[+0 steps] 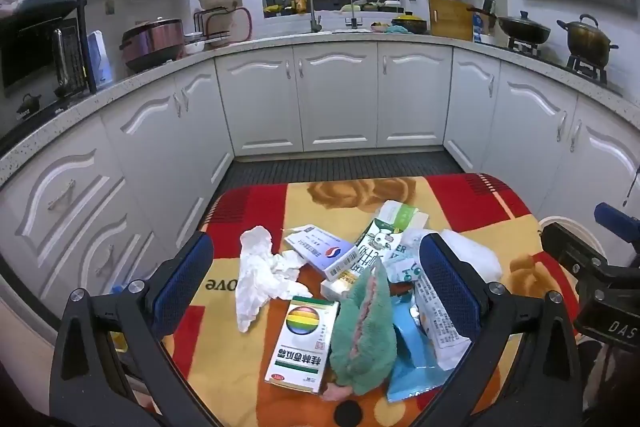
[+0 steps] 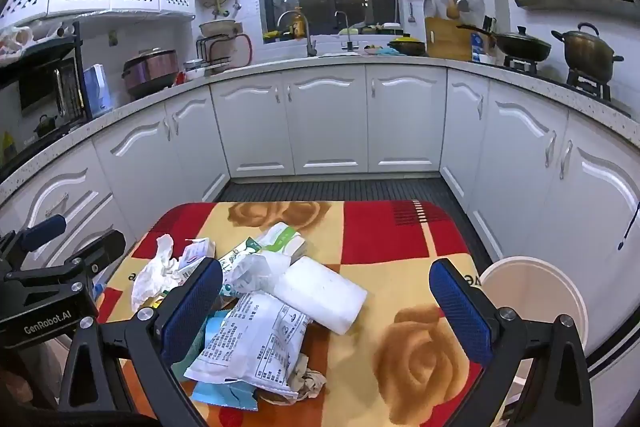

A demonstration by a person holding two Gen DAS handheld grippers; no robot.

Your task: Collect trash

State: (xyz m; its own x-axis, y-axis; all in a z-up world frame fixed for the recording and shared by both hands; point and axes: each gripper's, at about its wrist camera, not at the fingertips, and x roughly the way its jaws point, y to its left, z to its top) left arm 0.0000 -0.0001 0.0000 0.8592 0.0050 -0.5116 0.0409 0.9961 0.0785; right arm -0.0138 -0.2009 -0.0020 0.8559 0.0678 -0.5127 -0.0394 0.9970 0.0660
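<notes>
Over the cloth-covered worktop [image 2: 384,235] both tongs are hanging spread wide, gripping nothing: the left tongs [image 1: 316,275] above the box [image 1: 303,341] and tissue [image 1: 260,275], the right tongs [image 2: 326,303] beside the white block [image 2: 320,293]. The trash is lying heaped mid-cloth, with the bin [image 2: 532,291] at the right edge. Overlapping wrappers are risking a grab that drags neighbours off.

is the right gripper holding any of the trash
No, the right gripper is open with nothing between its fingers, above the white foam block.
</notes>
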